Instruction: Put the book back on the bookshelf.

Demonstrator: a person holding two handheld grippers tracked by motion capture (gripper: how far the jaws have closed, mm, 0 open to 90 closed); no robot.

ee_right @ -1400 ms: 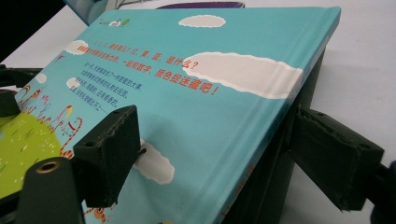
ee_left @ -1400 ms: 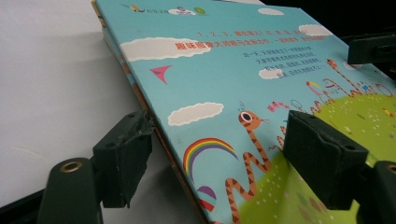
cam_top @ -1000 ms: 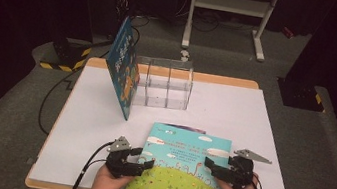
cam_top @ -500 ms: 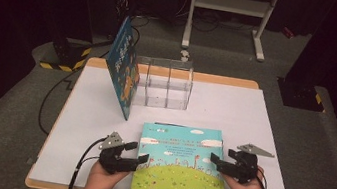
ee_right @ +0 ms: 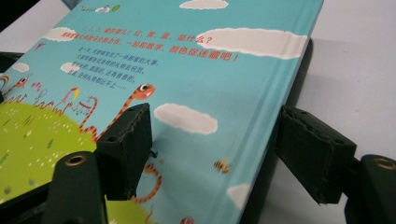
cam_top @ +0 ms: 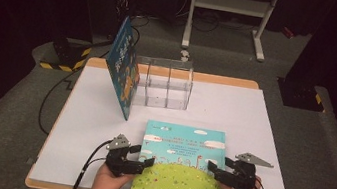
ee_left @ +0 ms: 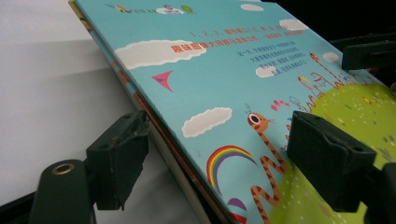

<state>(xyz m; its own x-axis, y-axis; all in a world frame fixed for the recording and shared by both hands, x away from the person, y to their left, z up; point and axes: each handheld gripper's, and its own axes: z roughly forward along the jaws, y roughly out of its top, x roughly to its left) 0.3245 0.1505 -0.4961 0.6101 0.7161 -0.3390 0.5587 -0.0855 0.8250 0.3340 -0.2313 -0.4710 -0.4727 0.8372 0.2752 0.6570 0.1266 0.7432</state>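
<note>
A picture book (cam_top: 181, 164) with a sky-blue and green cover is seen lying flat on the white desk (cam_top: 263, 124), near its front edge, on the person's side of a clear plastic organizer (cam_top: 164, 84). The left gripper (cam_top: 138, 163) is placed at the book's left edge and the right gripper (cam_top: 216, 170) at its right edge, each carried by a hand coming in from below the book in the high view. In the left gripper view (ee_left: 219, 154), one jaw is seen on the desk side of the book's edge and the other over the cover, with the edge between them; the jaws are apart, have just been opening, and no pad is seen pressing on the book (ee_left: 224, 84). In the right gripper view (ee_right: 224, 144), the book's spine edge (ee_right: 196, 93) is straddled the same way, one jaw over the cover and one beyond the edge above the desk; these jaws are apart too, though they have just been closing a little, and a gap is left on the outer side. A second book (cam_top: 123, 70) with a blue cover is propped upright and tilted, just left of the organizer and well beyond the flat book.
</note>
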